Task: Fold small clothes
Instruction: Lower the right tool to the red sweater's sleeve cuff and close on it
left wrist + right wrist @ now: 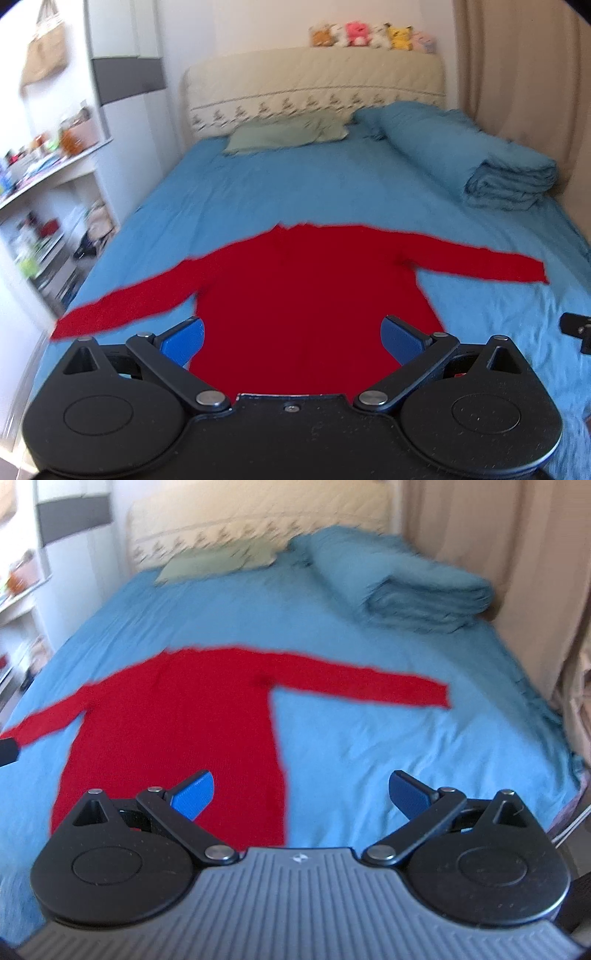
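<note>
Left gripper [291, 341]: jaws spread wide, nothing between the blue pads; hovers over the lower body of the red sweater [306, 295], no contact visible.
Right gripper [301, 795]: jaws likewise wide apart and empty; sits over the sweater's right side edge, left pad [194, 794] above red knit, right pad above bare sheet.
Sweater position: flat on the blue bed sheet [332, 184], hem toward the cameras, collar toward the headboard [314, 85], both sleeves stretched straight out sideways.
Task status (judgement): no fold made yet; garment spread and ready for a first fold.
Risk 1: pads closing on knit plus sheet together, so the sheet lifts with the sleeve; cause would be pressing too deep into a soft mattress.
Risk 2: pinching one layer only, so front and back separate and the fold goes crooked.
Risk 3: long sleeve dragging and bunching; the knit likely grips the cotton.
Materials: sweater looks like fine rib knit, soft, limp, stretchy; exact texture blurred.
Sheet: matte woven cloth, mild wrinkles.
Surroundings: folded blue quilt [509, 173] at the far right, green pillow [288, 134], plush toys [373, 35] on the headboard, well apart from the sweater.
</note>
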